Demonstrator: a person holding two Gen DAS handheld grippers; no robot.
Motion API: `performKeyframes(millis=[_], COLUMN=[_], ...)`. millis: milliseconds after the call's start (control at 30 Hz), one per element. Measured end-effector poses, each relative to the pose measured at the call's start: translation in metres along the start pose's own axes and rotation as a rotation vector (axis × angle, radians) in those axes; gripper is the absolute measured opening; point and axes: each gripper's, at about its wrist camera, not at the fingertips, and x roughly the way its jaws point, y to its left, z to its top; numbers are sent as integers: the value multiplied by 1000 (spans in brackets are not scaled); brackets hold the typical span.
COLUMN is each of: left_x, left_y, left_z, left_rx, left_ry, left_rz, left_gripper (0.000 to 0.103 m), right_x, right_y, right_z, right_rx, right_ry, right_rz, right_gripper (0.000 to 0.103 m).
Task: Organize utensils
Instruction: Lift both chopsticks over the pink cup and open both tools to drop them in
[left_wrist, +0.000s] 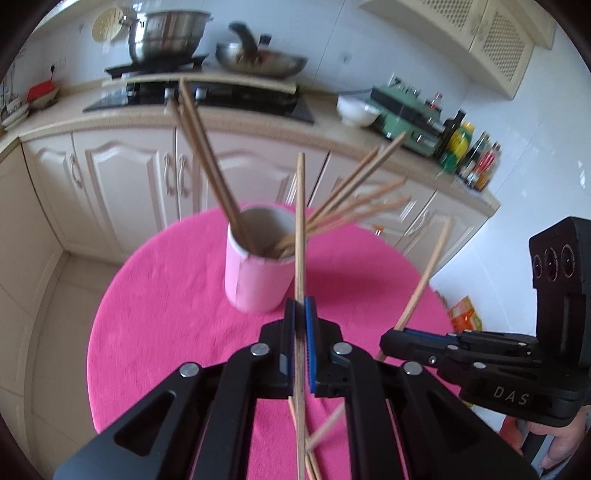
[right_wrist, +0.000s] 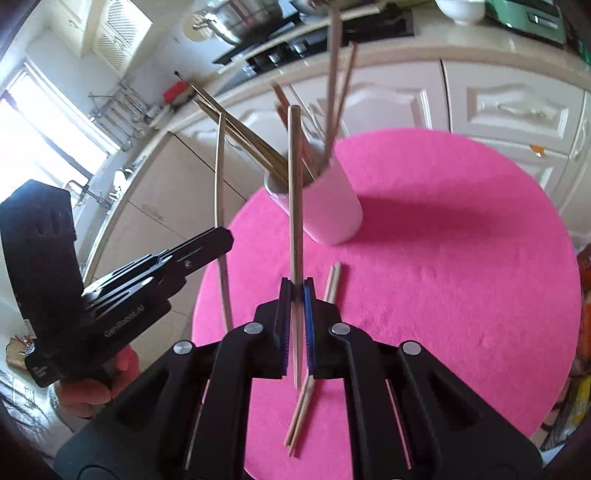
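gripping 1 chopstick each, we see the left gripper (left_wrist: 300, 308) and the right gripper (right_wrist: 296, 288) clamped tight low in frame; the pink cup (left_wrist: 256, 273) of chopsticks stands mid-frame on the pink table (left_wrist: 155, 314), loose chopsticks (right_wrist: 303, 413) below.

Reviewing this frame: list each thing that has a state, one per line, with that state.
Left gripper: jaws shut on a chopstick, lifted off the table.
Right gripper: jaws shut on another chopstick, also off the table.
Pink cup: upright on the pink cloth, holding several chopsticks that lean outward.
Loose chopsticks: lying flat on the cloth, not yet in the cup.
Pot: on the stove, no lid.
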Motion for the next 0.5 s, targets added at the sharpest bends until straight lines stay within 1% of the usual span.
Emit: performKeyframes(millis=[200, 333, 500], left_x=[-15, -18, -22], left_y=[2, 5, 11], left_z=[28, 53, 89], left_rx=[2, 5, 0], left_ry=[-127, -196, -326], left_rz=[-12, -11, -11], left_gripper=[5, 5, 5], right_x=[-13, -19, -27], right_y=[18, 33, 50], right_z=[28, 59, 102], right_rx=[-46, -107, -184], right_ry=[-70, -121, -178], right_rz=[41, 45, 33], right_gripper=[6, 6, 6])
